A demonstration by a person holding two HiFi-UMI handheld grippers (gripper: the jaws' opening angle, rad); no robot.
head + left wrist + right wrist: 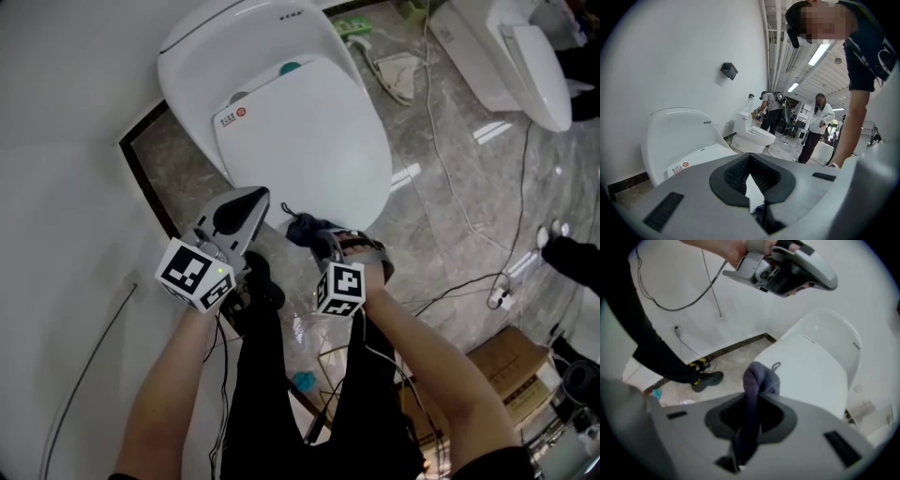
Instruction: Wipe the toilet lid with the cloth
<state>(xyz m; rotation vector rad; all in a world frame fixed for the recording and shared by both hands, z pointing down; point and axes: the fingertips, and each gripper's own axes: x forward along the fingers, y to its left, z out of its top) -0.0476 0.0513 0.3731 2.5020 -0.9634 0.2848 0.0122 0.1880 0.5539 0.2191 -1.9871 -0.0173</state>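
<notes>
The white toilet lid [300,141] lies closed over the bowl, just ahead of both grippers. A dark blue cloth [302,228] is bunched at the lid's near edge, and my right gripper [314,236] is shut on it. In the right gripper view the cloth [757,380] sticks up out of the jaws of that gripper [749,427], in front of the lid [811,376]. My left gripper [246,202] hovers at the lid's near left edge, shut and holding nothing. The left gripper view has that gripper [751,187] with its jaws together and the lid [701,157] behind it.
A white wall runs along the left. A second toilet [525,56] stands at the top right, and cables [450,178] trail over the marble floor. A cardboard box [511,361] sits at the lower right. People [815,126] stand far behind, near another toilet [752,133].
</notes>
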